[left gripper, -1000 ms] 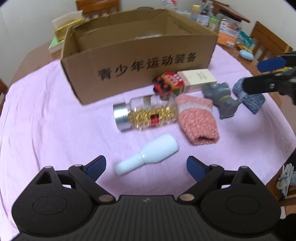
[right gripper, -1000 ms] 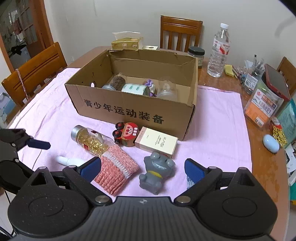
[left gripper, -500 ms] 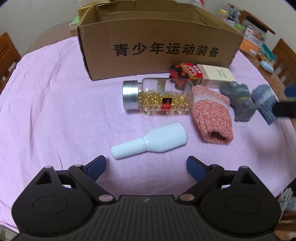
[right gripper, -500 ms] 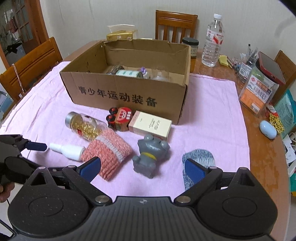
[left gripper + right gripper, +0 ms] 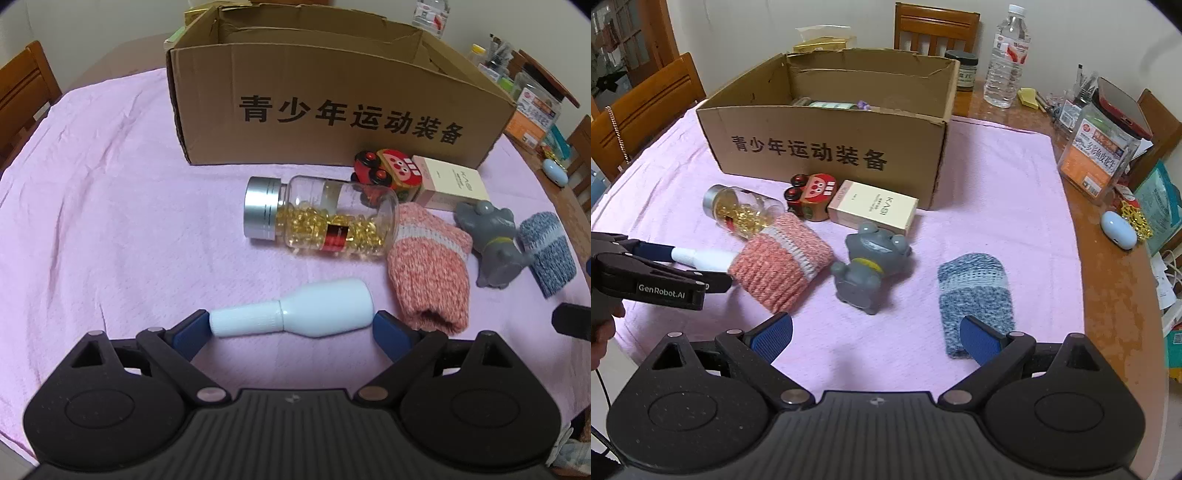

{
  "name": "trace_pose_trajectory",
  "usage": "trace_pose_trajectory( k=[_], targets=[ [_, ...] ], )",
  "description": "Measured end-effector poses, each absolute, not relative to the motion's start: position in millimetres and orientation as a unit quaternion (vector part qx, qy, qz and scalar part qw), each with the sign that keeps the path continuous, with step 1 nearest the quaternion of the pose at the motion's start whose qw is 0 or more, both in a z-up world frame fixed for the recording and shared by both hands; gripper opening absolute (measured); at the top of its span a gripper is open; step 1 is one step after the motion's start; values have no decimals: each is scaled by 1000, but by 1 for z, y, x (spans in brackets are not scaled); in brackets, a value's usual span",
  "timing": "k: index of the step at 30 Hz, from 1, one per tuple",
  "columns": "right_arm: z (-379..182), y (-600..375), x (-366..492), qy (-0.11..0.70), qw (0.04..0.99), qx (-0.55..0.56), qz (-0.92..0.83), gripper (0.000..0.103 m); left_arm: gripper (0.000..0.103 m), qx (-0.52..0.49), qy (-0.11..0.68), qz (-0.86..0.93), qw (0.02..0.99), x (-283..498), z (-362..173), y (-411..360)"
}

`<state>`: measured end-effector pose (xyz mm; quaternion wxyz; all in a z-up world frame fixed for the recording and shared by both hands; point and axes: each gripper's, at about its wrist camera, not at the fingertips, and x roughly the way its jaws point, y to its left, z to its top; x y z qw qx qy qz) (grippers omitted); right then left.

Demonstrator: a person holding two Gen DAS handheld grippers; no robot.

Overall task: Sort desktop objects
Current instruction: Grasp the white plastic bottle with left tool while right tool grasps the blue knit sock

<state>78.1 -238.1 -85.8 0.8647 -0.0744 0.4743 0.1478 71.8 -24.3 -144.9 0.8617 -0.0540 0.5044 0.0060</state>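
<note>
1. A pink cloth [image 5: 110, 206] is spread over the worktop, before a cardboard box [image 5: 332, 118].
2. The left tongs [image 5: 291, 325], held wide, are now brought around the lying white bottle [image 5: 306, 314], earlier ahead; gripping seems next.
3. The right tongs [image 5: 875, 334], wide and empty, are now lowered beside the blue knitted sleeve [image 5: 975, 291].

A brown wooden bench [image 5: 1108, 280] carries a pink cloth [image 5: 997, 192]. On the cloth stand an open brown cardboard box [image 5: 831, 147] and, before it, a clear capsule jar with a silver lid [image 5: 321, 225], a red toy car [image 5: 388, 171], a cream carton [image 5: 448, 182], a pink knitted sleeve [image 5: 428, 269], a grey figurine [image 5: 491, 243], a blue knitted sleeve [image 5: 977, 291] and a white plastic bottle [image 5: 295, 314]. A pale blue case [image 5: 1118, 229] lies on bare wood.
</note>
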Motion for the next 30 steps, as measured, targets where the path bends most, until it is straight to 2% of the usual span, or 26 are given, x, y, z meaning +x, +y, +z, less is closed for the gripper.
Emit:
trace_pose_trajectory(
  k=[24,30],
  targets=[
    [-126,-283,135,492,856,-80,135,99,98,-99,495,90,859,74,-147,-30],
    [-135,-283,142,503,848,-80,146,93,98,-103,498,111,854,77,-147,-34]
  ],
)
